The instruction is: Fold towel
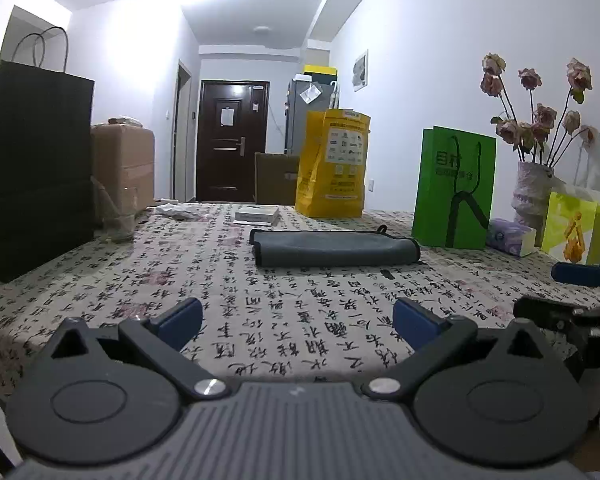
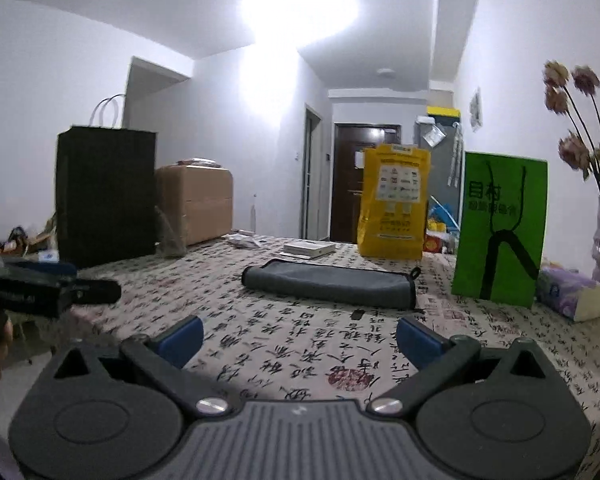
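White walls (image 1: 480, 40) and a white ceiling glare with a bright overhead light (image 2: 300, 8) at top centre; a dark brown panelled door (image 1: 231, 140) closes the hallway at frame centre, a grey fridge (image 1: 304, 116) to its right

- Left gripper (image 1: 298, 322): jaws spread wide, nothing between the blue pads (image 1: 182, 317), held low and level.
- Right gripper (image 2: 300, 338): jaws likewise spread wide, nothing between them.
- The right gripper shows at the right edge of the left wrist view, off to the side of the left jaws; the two are apart.
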Action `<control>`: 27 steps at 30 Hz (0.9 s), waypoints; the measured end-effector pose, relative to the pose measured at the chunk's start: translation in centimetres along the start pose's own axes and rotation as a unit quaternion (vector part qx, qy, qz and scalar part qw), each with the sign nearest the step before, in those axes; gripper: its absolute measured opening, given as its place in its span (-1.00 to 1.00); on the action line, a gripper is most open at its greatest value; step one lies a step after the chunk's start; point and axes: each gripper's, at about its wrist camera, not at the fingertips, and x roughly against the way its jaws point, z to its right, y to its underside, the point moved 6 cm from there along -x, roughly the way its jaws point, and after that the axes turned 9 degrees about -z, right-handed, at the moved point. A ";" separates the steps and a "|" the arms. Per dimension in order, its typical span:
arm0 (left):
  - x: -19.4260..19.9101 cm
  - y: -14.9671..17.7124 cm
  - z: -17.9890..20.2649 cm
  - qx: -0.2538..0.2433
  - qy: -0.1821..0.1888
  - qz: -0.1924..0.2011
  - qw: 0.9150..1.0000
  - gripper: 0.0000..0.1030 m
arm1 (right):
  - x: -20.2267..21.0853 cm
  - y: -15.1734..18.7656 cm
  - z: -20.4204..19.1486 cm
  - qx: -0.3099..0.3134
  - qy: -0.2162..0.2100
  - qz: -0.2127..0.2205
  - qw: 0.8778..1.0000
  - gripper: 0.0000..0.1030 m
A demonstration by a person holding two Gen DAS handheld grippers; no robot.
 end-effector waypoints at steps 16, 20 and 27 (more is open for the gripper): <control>2.6 2.3 0.9 -0.011 -0.005 0.010 1.000 1.00 | 2.8 2.2 -1.6 -0.039 -0.011 -0.017 0.999 1.00; 3.1 2.6 1.3 -0.014 -0.007 0.015 1.000 1.00 | 3.3 2.3 -1.3 -0.051 0.012 -0.011 0.999 1.00; 3.0 2.7 1.5 -0.020 -0.005 0.014 1.000 1.00 | 3.1 2.5 -1.1 -0.053 0.013 -0.011 0.998 1.00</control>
